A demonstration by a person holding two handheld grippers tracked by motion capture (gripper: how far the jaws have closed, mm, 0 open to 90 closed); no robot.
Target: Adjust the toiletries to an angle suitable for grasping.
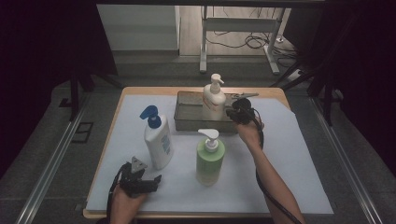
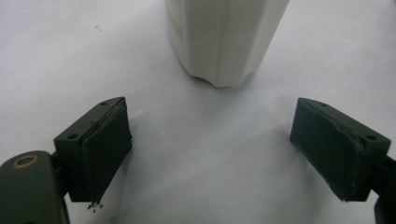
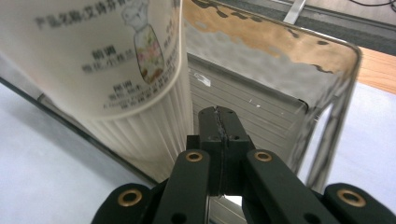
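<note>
A cream pump bottle (image 1: 214,100) with printed text stands in a metal tray (image 1: 189,109) at the back of the table. My right gripper (image 1: 238,109) is just to its right at the tray's near right corner. In the right gripper view its jaws (image 3: 219,123) are pressed together with nothing between them, beside the ribbed base of the cream bottle (image 3: 107,70) and over the tray's inside (image 3: 261,42). My left gripper (image 1: 152,182) rests near the front left of the table. It (image 2: 210,154) stands open, pointing at the base of a white bottle (image 2: 224,37), a short gap away.
The white bottle (image 1: 158,144) has a blue pump and stands left of centre. A green bottle (image 1: 209,161) with a white pump stands in the middle. White paper (image 1: 289,177) covers the tabletop. Table legs and cables lie beyond the far edge.
</note>
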